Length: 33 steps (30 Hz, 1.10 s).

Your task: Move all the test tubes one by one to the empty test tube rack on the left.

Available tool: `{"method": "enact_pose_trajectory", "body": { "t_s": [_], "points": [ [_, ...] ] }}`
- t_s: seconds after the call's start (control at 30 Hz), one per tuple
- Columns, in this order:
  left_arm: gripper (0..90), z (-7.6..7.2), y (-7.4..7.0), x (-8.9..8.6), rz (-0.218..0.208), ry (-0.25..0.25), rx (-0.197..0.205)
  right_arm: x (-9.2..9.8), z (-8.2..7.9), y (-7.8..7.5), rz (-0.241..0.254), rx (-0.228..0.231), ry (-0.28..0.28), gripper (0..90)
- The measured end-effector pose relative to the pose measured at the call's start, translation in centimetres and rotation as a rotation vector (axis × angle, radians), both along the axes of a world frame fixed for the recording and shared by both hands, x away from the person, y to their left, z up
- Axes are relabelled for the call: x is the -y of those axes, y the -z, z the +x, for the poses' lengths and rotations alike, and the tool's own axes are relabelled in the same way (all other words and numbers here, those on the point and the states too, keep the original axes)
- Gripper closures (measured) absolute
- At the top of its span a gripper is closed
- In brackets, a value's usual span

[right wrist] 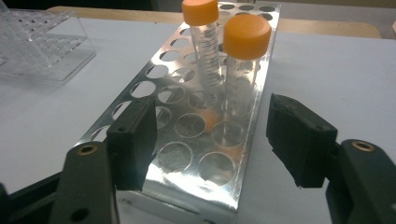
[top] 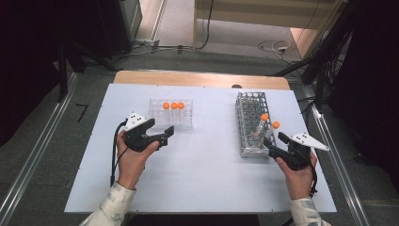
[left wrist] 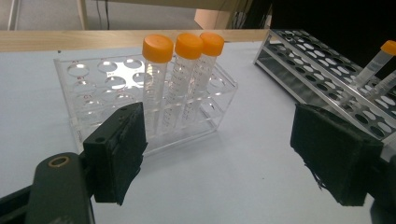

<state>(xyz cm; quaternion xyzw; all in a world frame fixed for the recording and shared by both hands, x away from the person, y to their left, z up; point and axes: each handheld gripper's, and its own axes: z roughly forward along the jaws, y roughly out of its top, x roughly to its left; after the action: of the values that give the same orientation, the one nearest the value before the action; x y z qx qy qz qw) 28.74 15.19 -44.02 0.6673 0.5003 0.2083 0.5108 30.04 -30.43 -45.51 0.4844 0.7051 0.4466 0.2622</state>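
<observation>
Two orange-capped tubes (right wrist: 233, 74) are stood leaning in the metal rack (top: 248, 123), straight ahead of the right gripper (right wrist: 212, 140), w/ jaws spread, nothing pinched. Left gripper (left wrist: 219, 163) is kept farther off, jaws spread too.

Shiny perforated metal rack (right wrist: 187, 135), clear glossy plastic rack (left wrist: 140, 93), matt white table (top: 202, 169)

Clear rack (right wrist: 42, 44) cut off left.

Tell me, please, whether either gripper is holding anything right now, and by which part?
Nothing is held. The left gripper and right gripper both stand open with empty jaws; the capped tubes sit in the metal rack.
</observation>
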Motion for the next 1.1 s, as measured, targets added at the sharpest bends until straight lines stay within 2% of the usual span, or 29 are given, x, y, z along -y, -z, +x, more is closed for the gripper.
{"method": "enact_pose_trajectory", "body": {
  "t_s": [0.33, 0.67, 0.9, 1.1],
  "points": [
    [18.8, 0.0, 0.0, 0.1, 0.002, 0.003, -0.001, -0.1, 2.1, 0.6, -0.006, 0.018, 0.026, 51.1],
    [18.8, 0.1, 0.2, 0.3, 0.002, 0.01, -0.004, -0.1, 2.5, 0.8, -0.008, 0.028, 0.025, 60.2],
    [19.4, 0.0, 0.1, 0.2, 0.001, 0.007, -0.002, -0.2, 2.8, 0.9, -0.015, 0.031, 0.023, 70.3],
    [19.4, 0.0, 0.2, 0.3, 0.003, 0.009, -0.003, -0.1, 2.7, 0.7, -0.009, 0.039, 0.025, 71.4]
  ]
}}
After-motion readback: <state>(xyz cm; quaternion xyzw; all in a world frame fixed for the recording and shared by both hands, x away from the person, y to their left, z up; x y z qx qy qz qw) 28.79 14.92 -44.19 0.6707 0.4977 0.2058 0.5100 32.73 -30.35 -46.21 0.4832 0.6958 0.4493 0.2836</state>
